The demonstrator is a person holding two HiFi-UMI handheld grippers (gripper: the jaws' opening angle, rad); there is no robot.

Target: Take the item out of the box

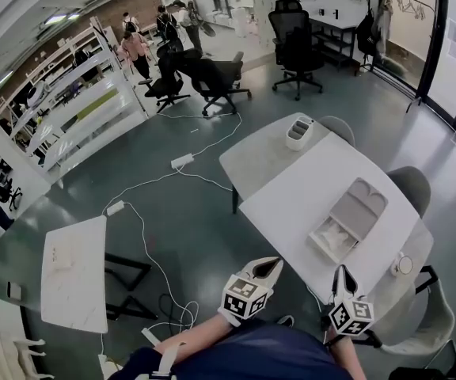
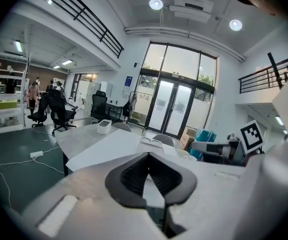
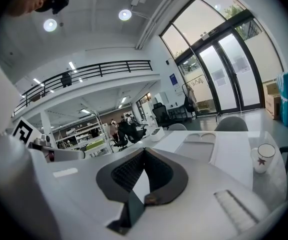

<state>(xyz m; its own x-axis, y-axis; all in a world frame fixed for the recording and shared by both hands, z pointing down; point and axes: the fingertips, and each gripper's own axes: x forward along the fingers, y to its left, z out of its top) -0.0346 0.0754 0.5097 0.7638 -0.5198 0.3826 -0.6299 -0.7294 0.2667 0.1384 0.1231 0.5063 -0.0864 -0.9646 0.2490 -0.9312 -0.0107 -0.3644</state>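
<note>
Box (image 1: 353, 212) lies open on the white table (image 1: 291, 204), ahead of both my grippers and well apart from them. It is a shallow, pale grey case with rounded corners, in two moulded halves with a matte, plastic look. A whitish item (image 1: 332, 236) lies in its nearer half, I think; it is too small in the head view for me to tell its shape.

Far left, a small table (image 1: 74, 271) with a flat white slab top stands on the glossy dark floor (image 1: 188, 236), and thin white cables (image 1: 145, 240) loop past it. Next comes my left gripper (image 1: 269, 266), a smooth pale shell with its marker cube (image 1: 244, 298) behind, held just off the white table's near edge. In the left gripper view its dark ribbed pads (image 2: 134, 174) meet at the tips, clenched with nothing between them.

My right gripper (image 1: 343, 279) hangs at the table's near edge. Its own view shows the same dark ribbed pads (image 3: 126, 171) pressed together at the tips, also empty. To its right, near the table corner, stands a small round white cup (image 1: 402, 264). At the far end of the tables sits a white tub (image 1: 299, 131) with rounded ends.
</note>
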